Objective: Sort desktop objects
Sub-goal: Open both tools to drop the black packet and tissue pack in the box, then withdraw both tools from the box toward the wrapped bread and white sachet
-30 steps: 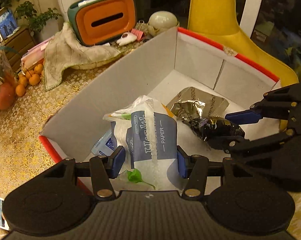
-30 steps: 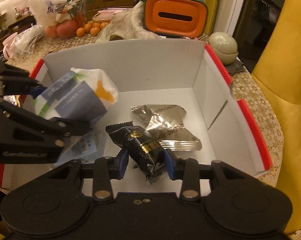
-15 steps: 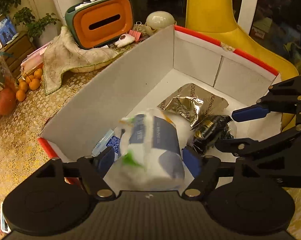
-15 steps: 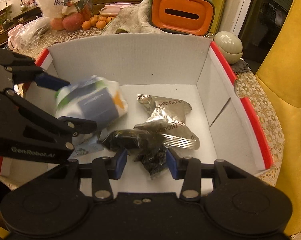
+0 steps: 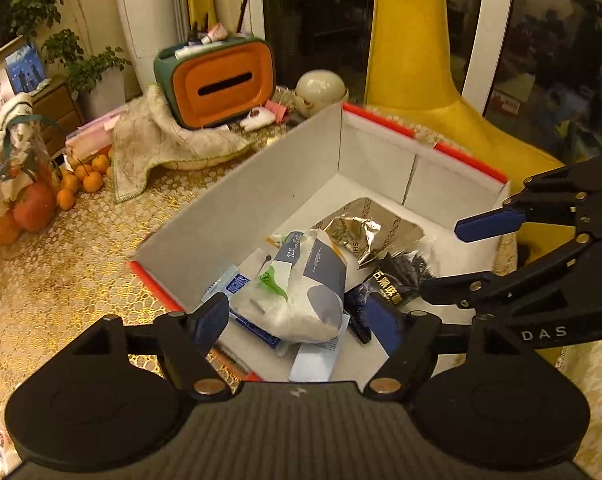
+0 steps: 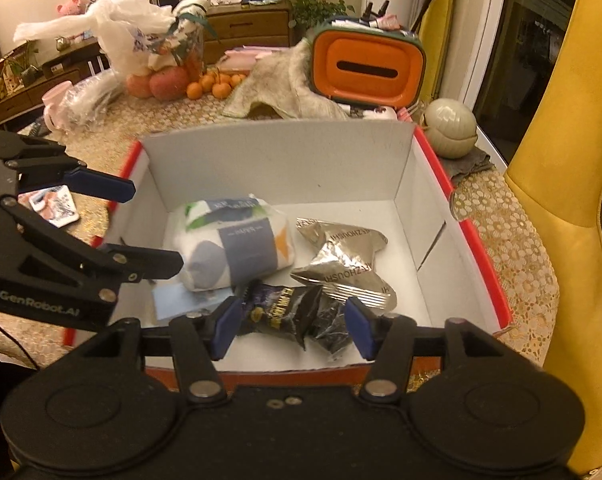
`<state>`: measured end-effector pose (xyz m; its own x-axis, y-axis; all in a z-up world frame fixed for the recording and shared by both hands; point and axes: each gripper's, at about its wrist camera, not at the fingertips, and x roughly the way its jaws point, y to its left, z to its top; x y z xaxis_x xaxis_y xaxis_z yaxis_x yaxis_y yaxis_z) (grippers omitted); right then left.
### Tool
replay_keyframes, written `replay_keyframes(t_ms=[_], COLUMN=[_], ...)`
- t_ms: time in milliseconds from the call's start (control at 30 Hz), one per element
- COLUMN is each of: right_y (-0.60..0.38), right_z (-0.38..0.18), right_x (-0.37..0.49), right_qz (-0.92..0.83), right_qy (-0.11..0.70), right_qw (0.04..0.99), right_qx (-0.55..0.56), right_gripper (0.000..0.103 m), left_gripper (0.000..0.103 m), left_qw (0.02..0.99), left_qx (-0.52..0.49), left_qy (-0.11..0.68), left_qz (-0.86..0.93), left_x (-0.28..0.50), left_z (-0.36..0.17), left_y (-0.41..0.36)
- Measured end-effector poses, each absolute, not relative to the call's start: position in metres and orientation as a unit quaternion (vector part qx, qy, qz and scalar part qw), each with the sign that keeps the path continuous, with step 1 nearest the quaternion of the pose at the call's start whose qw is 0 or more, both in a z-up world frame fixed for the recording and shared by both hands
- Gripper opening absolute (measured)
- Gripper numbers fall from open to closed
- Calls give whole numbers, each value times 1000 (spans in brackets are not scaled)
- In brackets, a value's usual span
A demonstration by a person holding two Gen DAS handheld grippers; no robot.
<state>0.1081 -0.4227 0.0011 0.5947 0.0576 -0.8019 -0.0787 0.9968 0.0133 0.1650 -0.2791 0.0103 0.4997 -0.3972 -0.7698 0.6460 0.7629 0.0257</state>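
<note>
A white cardboard box with a red rim stands on the gold-patterned table. Inside lie a white and blue tissue pack, a black snack packet, a crumpled silver packet and flat blue sachets. My left gripper is open above the box's near side, with the tissue pack lying loose below it. My right gripper is open above the black packet, which lies on the box floor.
An orange and green tissue box, a beige cloth, a pale round pot, oranges and a fruit bag lie behind the box. A yellow chair stands at the right.
Both grippers opened and drew back upward. The tissue pack dropped from the left gripper into the box, and the black packet dropped from the right gripper onto the box floor.
</note>
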Motion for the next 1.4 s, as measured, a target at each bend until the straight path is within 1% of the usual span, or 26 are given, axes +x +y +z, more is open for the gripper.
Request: replay_keyframes(t_ms=[367,667,900,1167,1400], right_y=[-393,-348,-304,-255,-220], right_z=[28,41,48,42,28], right_x=[89,81,84,96,112], right_qz=[55,82,111,139,152], right_qy=[428,415,408,410,414], right_qw=[902,906,906,901,896], right_qx=[-12,-15,-24,-30,-44], right_gripper=[57,57,57,57,57], left_gripper=[75,75,75,75,75], left_qw=[877,894,906,915,917], left_qx=[126,108,91,75,68], left_qy=[357,340,340,341,357], left_qz=[-296,-269,-236,-202,-165], left_x=[124,95,82,75,78], left_z=[44,56,56,52,33], left_y=[-229,-176,-129,-75,-31])
